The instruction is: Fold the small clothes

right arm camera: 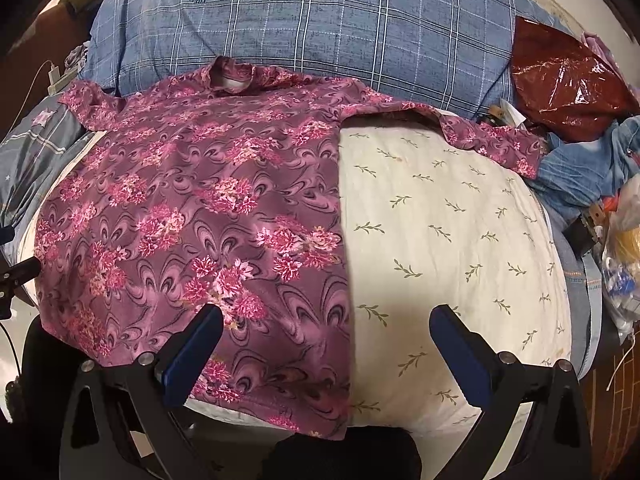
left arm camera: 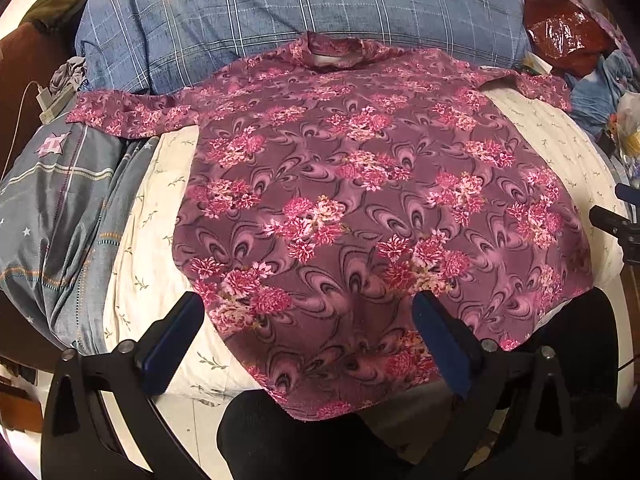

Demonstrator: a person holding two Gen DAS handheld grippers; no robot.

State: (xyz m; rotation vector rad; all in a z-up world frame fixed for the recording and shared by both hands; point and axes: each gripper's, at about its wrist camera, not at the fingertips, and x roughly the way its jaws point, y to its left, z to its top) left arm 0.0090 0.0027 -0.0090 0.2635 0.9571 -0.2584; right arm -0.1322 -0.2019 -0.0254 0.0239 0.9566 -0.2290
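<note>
1. A purple-maroon shirt printed with pink flower clusters (left arm camera: 360,200) lies spread flat, collar toward the top of the frame, across the middle of the left wrist view. In the right wrist view the same shirt (right arm camera: 192,216) fills the left half of the frame.
2. The shirt rests on a cream quilted bed cover with small green sprigs (right arm camera: 448,240); its lower hem hangs over the near edge of the bed.
3. One sleeve reaches to the left of the frame onto a grey patterned duvet (left arm camera: 60,208). The other sleeve runs toward the upper right.
4. A blue checked quilt with a round emblem (right arm camera: 320,28) lies behind the collar along the top of the frame.
5. A dark red glossy plastic bag (right arm camera: 568,76) sits at the upper right, beside a blue denim garment (right arm camera: 584,168).
6. The left gripper (left arm camera: 308,312) is at the bottom of its view, jaws wide apart and holding nothing, above the hem area of the shirt.
7. The right gripper (right arm camera: 326,324) is also spread wide and empty, straddling the shirt's side edge, one blue-padded finger (right arm camera: 192,356) over the fabric, the other over the bare cover.
</note>
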